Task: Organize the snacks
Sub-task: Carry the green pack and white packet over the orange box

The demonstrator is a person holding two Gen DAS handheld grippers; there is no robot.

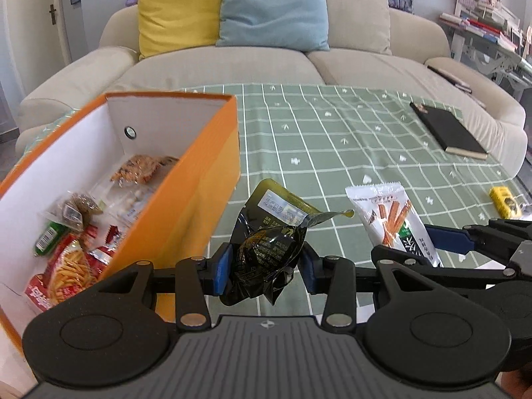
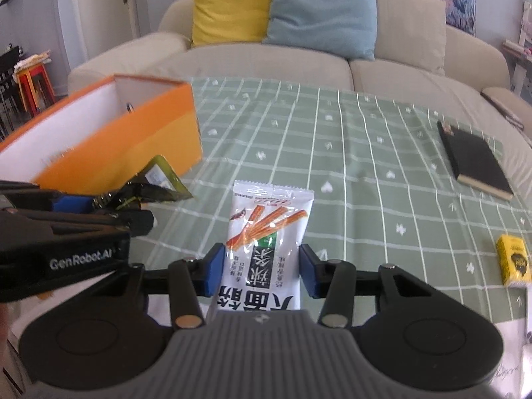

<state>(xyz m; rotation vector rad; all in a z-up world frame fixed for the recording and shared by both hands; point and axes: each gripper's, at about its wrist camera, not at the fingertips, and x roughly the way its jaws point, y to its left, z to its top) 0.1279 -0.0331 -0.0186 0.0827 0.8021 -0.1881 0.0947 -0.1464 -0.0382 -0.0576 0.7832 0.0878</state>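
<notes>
My left gripper [image 1: 265, 264] is shut on a crumpled dark green snack packet [image 1: 266, 249] and holds it just right of an open orange box [image 1: 186, 179] with several snack packs inside. My right gripper [image 2: 260, 271] is shut on a white snack packet [image 2: 266, 232] printed with orange sticks, held above the green checked tablecloth [image 2: 365, 153]. The white packet also shows in the left wrist view [image 1: 389, 216], and the dark packet in the right wrist view [image 2: 156, 186]. A small yellow snack pack [image 2: 513, 261] lies on the cloth at the right.
A black notebook [image 2: 475, 163] lies on the cloth at the far right. A beige sofa [image 2: 299, 63] with a yellow cushion [image 2: 229, 3] and a blue cushion [image 2: 322, 10] stands behind the table. The orange box [image 2: 133, 139] stands at the left.
</notes>
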